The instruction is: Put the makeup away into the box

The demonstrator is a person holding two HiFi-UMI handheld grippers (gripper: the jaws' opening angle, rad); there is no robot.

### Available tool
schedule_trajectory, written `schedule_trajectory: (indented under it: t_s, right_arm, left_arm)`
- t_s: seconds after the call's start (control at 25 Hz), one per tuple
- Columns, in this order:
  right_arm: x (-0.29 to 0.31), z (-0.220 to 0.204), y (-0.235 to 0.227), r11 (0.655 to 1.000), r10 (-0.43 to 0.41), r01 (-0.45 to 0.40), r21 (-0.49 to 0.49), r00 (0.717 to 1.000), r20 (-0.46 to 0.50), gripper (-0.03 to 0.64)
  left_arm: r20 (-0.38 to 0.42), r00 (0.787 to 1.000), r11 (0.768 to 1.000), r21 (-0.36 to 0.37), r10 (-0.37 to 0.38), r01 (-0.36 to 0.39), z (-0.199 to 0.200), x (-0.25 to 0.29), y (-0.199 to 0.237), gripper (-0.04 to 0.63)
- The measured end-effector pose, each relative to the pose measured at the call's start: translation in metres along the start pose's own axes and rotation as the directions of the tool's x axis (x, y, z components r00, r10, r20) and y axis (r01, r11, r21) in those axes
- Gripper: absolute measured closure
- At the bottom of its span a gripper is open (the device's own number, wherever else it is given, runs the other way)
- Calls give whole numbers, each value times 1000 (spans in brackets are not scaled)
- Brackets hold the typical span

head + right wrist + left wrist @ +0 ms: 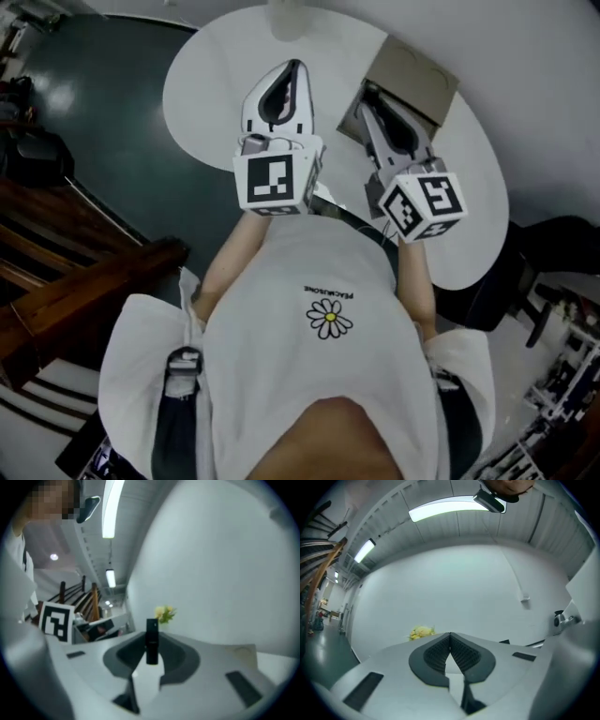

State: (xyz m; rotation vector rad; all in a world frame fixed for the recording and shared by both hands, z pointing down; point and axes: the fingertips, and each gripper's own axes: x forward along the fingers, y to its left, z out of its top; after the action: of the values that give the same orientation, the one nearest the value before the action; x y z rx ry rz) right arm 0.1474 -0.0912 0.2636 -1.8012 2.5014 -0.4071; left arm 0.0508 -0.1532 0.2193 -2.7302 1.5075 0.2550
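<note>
Your right gripper, partly closed on a slim black makeup stick that stands on end in its view, sits at the box's near-left edge; your left gripper, closed and empty, hangs farther left of the box.

Your left gripper and right gripper look like matt grey plastic with dark ribbed pads, the makeup stick smooth black plastic, the box dull brown cardboard, the table smooth matt white, the floor glossy.
</note>
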Motion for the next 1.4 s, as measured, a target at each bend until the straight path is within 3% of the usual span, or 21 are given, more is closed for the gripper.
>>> schedule_trajectory:
  t_s: [0.12,0.2,0.36,0.6,0.76,0.88,0.96,1.12,1.2,1.28,1.4]
  right_arm:
    - [-36,9,-13,988,-154,152,28,982,109,511]
    - [-54,12,-24,975,-216,206,81,965,147,511]
    - [-79,7,-41,950,-294,267,163,940,172,511]
    - [-86,2,-49,928,-322,274,252,931,170,511]
    - [-64,-23,-62,880,-305,249,403,949,80,511]
    - [-27,-65,-84,827,-256,266,496,963,-89,511]
    - [-2,-101,-104,766,-208,306,565,950,-233,511]
    - [39,-172,-140,620,-119,437,652,873,-473,511]
    - [49,-203,-148,565,-82,505,653,822,-564,511]
    - [54,-227,-157,565,-83,574,593,755,-651,511]
    - [53,-249,-169,609,-106,629,483,668,-736,511]
  left_arm:
    - [9,996,996,24,-89,89,7,6,-28,575]
    - [26,990,990,37,-136,135,13,11,-47,575]
    - [26,980,979,41,-199,198,17,13,-72,575]
    - [28,978,978,38,-208,207,21,9,-76,575]
    - [20,983,983,42,-180,179,17,5,-70,575]
    - [-8,989,988,48,-148,148,10,0,-60,575]
    - [-13,991,990,51,-134,135,3,-5,-54,575]
    - [-80,994,996,33,-81,84,-16,-12,-36,575]
    - [-97,994,998,28,-51,54,-20,-19,-30,575]
    - [-94,995,999,37,-26,29,-21,-23,-25,575]
    - [-95,995,1000,21,8,-6,-22,-25,-20,575]
